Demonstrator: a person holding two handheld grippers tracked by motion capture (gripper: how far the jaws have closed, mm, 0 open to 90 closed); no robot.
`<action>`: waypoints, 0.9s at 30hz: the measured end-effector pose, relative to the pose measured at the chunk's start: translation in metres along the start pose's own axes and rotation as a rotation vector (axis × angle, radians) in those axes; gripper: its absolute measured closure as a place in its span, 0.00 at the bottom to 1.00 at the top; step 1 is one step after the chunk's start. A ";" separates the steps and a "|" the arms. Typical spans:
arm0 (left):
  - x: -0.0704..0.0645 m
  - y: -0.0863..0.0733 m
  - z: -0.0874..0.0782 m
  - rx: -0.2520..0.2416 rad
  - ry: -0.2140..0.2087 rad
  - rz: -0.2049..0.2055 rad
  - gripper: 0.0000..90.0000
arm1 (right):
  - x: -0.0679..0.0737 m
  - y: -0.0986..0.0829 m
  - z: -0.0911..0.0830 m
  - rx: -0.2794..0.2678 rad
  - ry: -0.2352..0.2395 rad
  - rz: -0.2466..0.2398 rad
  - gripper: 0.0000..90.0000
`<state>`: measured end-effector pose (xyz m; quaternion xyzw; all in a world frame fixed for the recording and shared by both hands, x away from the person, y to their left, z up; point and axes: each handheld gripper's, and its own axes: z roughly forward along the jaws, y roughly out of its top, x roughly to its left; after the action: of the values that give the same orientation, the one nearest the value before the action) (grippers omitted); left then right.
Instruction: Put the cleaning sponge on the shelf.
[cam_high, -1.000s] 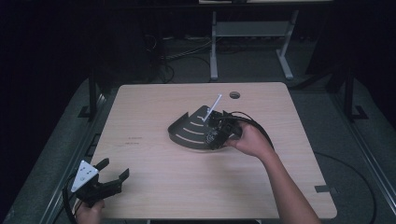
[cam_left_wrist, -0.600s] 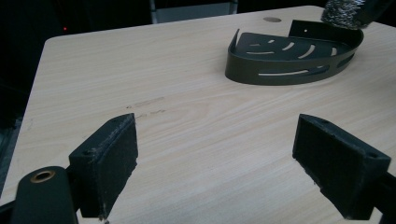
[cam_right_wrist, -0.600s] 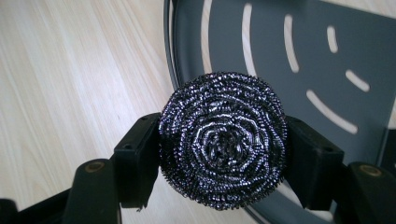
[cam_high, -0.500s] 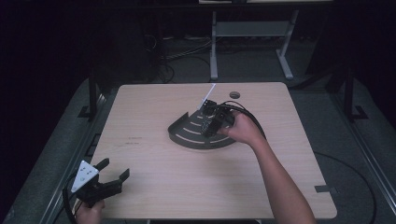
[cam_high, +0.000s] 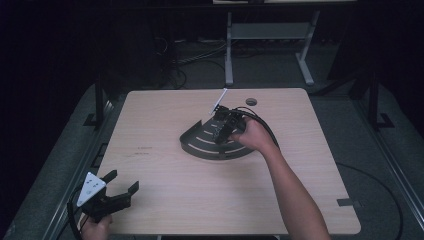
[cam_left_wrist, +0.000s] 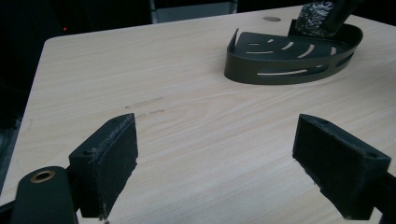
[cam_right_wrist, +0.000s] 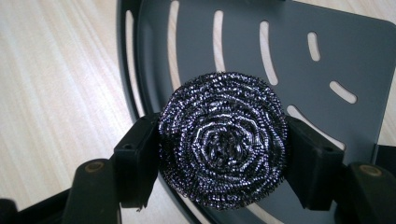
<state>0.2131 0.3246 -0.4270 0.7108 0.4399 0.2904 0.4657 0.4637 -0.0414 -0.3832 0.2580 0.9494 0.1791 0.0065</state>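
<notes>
At seven o'clock on the table (cam_high: 165, 200), the left gripper (cam_high: 120, 186) sits idle with its jaws spread wide on nothing. Toward one o'clock, the right gripper (cam_high: 223, 125) clamps a scourer (cam_right_wrist: 223, 137) over the rack (cam_high: 200, 145). Judging by this, the carry is nearly done; lowering and release remain. The right gripper view shows the scourer's coiled wire between both jaws, while the high view gives its place on the table.

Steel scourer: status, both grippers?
Right gripper shut on steel scourer, over the slotted corner caddy. Left gripper open, idle at the table's near left edge. Nothing in the way.
</notes>
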 end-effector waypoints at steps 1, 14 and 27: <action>0.000 0.000 0.001 0.002 0.000 0.001 0.15 | -0.001 0.000 0.001 0.006 -0.004 0.002 0.37; -0.006 0.001 0.004 0.011 -0.007 0.018 0.15 | -0.011 0.003 0.013 0.017 -0.013 0.041 0.37; -0.006 0.002 0.003 0.005 -0.009 0.023 0.15 | -0.013 0.010 0.038 0.047 -0.021 0.082 0.37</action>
<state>0.2134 0.3174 -0.4264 0.7180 0.4305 0.2916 0.4627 0.4837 -0.0267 -0.4167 0.2987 0.9418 0.1541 0.0033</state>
